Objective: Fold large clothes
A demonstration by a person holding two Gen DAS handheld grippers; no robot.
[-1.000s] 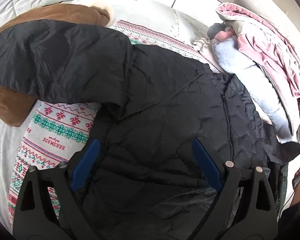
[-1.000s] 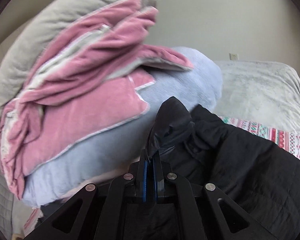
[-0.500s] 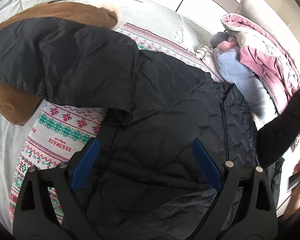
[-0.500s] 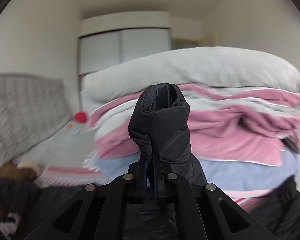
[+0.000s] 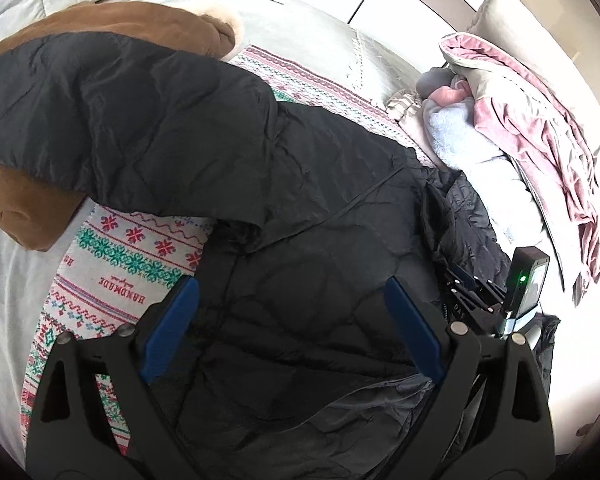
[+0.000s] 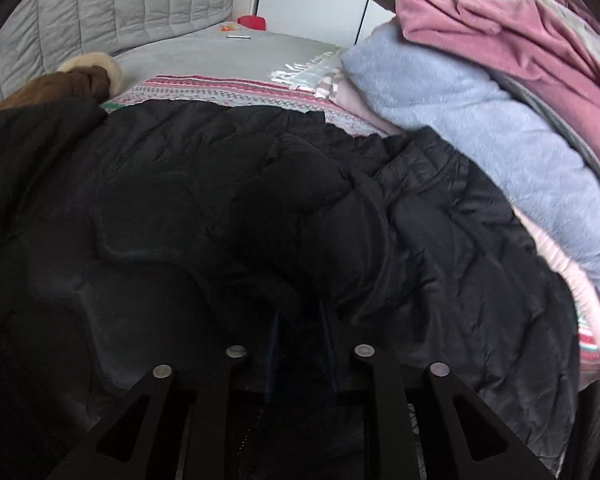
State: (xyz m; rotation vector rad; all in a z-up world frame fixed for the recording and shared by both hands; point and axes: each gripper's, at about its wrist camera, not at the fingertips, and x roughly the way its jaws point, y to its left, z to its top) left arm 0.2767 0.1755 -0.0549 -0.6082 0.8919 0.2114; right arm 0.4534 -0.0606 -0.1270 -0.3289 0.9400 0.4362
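A black quilted jacket (image 5: 284, 200) lies spread on the patterned blanket (image 5: 132, 256) on the bed. One sleeve (image 5: 100, 120) stretches out to the left over a brown coat (image 5: 16, 208). My left gripper (image 5: 292, 324) is open and empty, hovering above the jacket's lower body. My right gripper (image 6: 300, 320) is low over the jacket (image 6: 220, 208), with the other sleeve (image 6: 320, 216) folded across the body in front of it; its jaws stand slightly apart with dark sleeve fabric between them. The right gripper's body shows in the left wrist view (image 5: 500, 292).
A stack of pink, blue and grey blankets (image 5: 520, 128) lies along the right side, also in the right wrist view (image 6: 500, 100). A brown coat with a fur cuff (image 6: 88, 72) lies at the left. A red object (image 6: 252, 22) sits at the far end.
My right gripper swung the sleeve from high in the air down across the jacket's body, and its jaws have parted slightly. The left gripper stayed open above the jacket.
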